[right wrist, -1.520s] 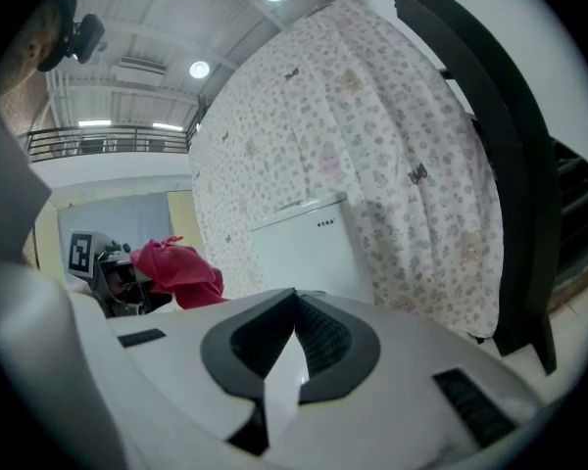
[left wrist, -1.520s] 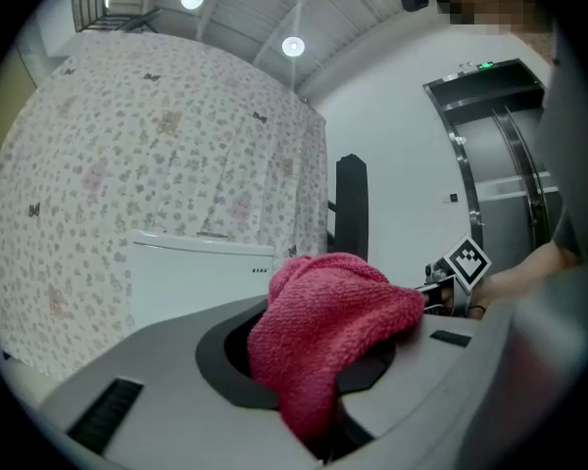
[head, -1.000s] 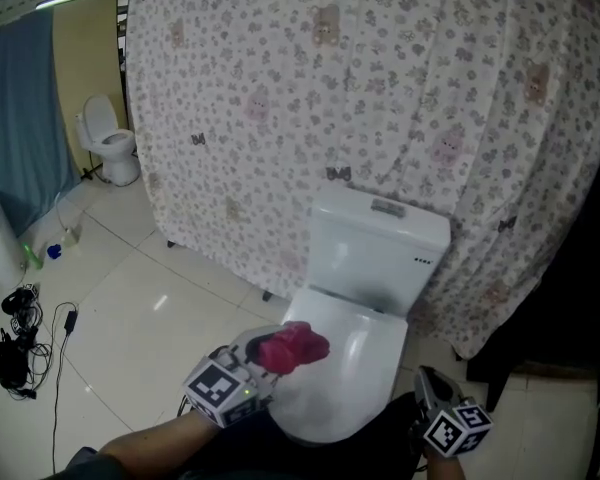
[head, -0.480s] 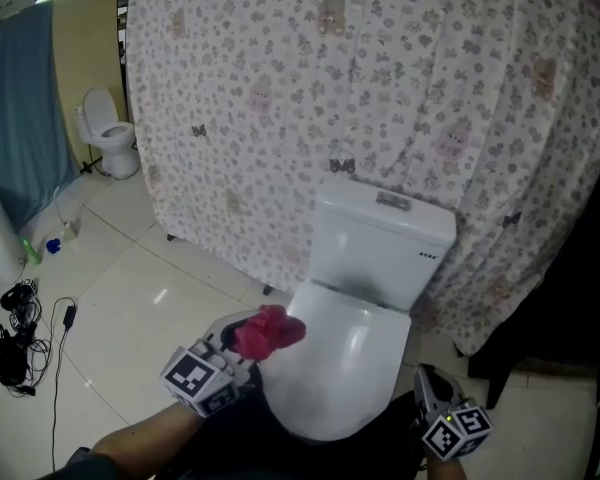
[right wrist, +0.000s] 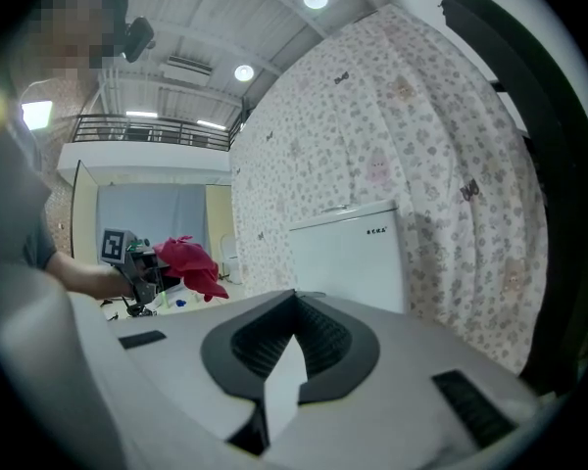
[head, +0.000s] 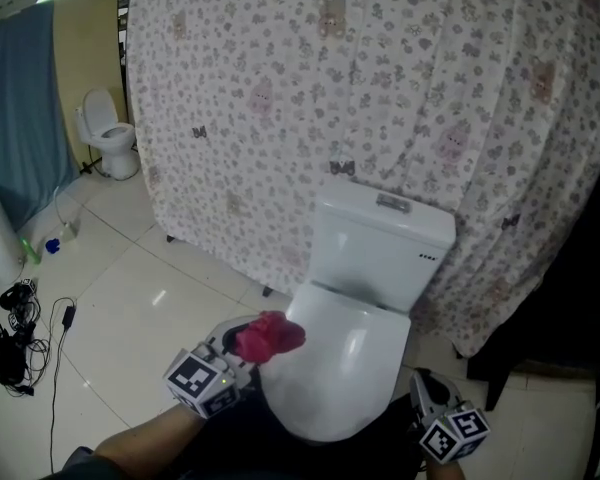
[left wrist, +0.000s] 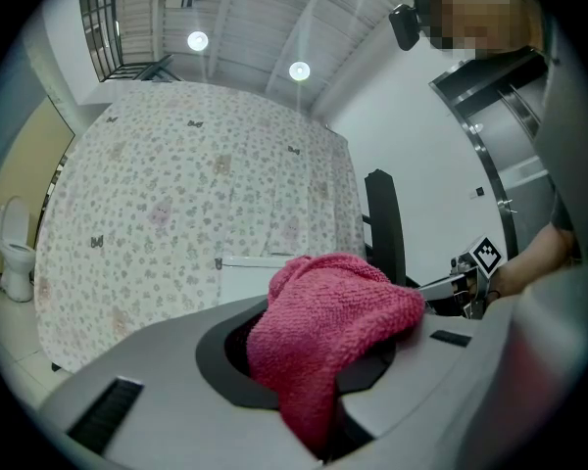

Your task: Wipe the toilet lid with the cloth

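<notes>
The left gripper is nearest, at the lower left of the head view, its jaws clamped on a pink cloth that bunches up above them and hangs down between them in the left gripper view. The cloth sits at the left edge of the closed white lid; whether it touches the lid cannot be told. The right gripper is low at the lid's right front corner, just beside it, with its jaws together and nothing between them. It is well apart from the cloth, which the right gripper view shows off to its left. Behind the lid stands the white tank, with a button on top. A flowered curtain hangs just behind the tank and fills the width beyond it. On the tiled floor at the left lie black cables. In the far left corner, past the curtain's edge, stands a second toilet against a yellow wall.
</notes>
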Demonstrator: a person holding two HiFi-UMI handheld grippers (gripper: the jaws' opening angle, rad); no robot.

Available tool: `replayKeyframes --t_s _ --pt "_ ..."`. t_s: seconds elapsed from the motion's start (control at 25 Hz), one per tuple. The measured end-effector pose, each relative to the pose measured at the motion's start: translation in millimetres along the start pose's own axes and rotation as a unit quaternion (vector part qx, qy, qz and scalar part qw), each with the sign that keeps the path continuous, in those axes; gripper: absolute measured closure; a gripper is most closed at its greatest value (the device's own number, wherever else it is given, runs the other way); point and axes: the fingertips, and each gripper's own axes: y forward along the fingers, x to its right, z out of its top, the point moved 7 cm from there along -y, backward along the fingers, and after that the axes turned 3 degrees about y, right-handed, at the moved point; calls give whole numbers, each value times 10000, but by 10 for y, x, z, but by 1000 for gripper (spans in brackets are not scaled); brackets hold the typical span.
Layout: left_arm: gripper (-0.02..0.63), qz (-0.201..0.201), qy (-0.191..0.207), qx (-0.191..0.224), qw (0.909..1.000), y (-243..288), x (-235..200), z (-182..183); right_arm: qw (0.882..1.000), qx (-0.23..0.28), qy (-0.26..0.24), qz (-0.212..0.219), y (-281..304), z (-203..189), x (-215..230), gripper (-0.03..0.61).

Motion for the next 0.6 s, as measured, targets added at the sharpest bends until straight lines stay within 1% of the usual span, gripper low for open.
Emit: replayKeyframes --t_s 0.6 --pt "537 -66 -41 32 10000 1 70 2 10000 -76 34 55 -8 -26 -1 577"
